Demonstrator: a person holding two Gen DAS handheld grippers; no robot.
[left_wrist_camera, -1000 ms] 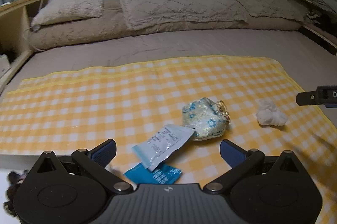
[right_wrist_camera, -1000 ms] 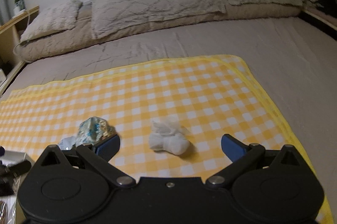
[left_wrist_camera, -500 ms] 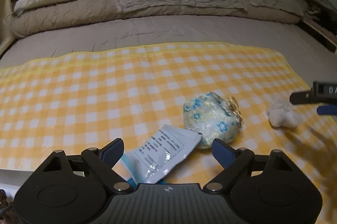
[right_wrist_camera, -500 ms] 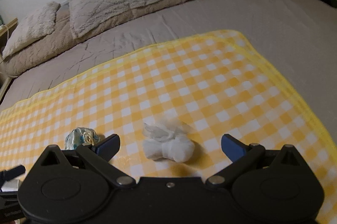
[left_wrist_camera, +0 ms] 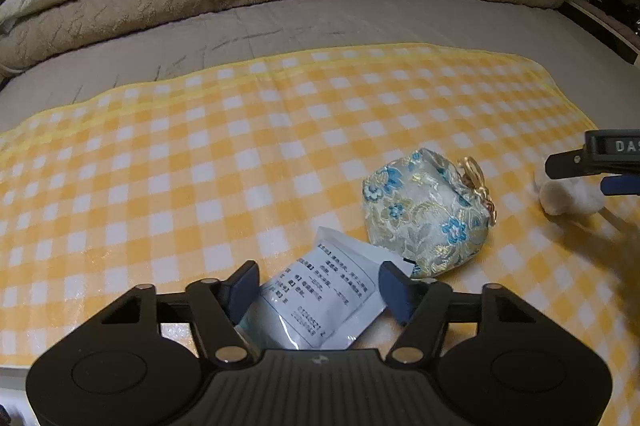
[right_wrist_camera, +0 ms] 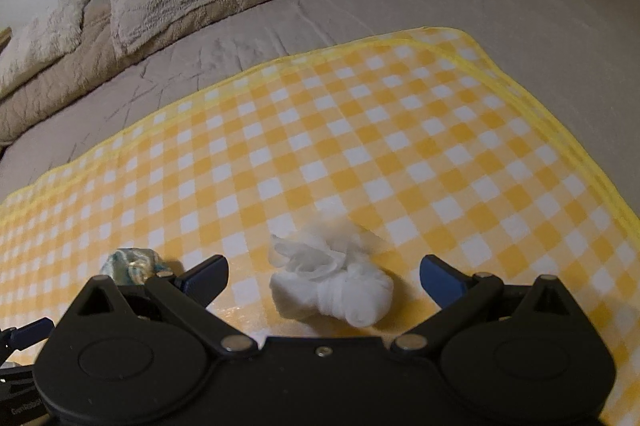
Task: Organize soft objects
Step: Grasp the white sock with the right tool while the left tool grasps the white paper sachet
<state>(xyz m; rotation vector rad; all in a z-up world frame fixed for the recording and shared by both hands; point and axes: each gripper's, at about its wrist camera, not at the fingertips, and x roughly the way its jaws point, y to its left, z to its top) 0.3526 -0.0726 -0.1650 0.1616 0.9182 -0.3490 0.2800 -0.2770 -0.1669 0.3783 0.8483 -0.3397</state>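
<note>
Below, on a yellow checked cloth (left_wrist_camera: 240,153) spread over a bed (left_wrist_camera: 360,21), the left gripper (left_wrist_camera: 318,284) points steeply down with its jaws closing around a white printed packet (left_wrist_camera: 320,302), which lies between the blue fingertips (left_wrist_camera: 244,282) without clear contact. Just beyond, at two o'clock from that gripper, sits a floral brocade pouch (left_wrist_camera: 426,218). Meanwhile the right gripper (right_wrist_camera: 324,272) stands wide open and empty, a white bundled cloth (right_wrist_camera: 336,284) lying between its jaws, untouched.
</note>
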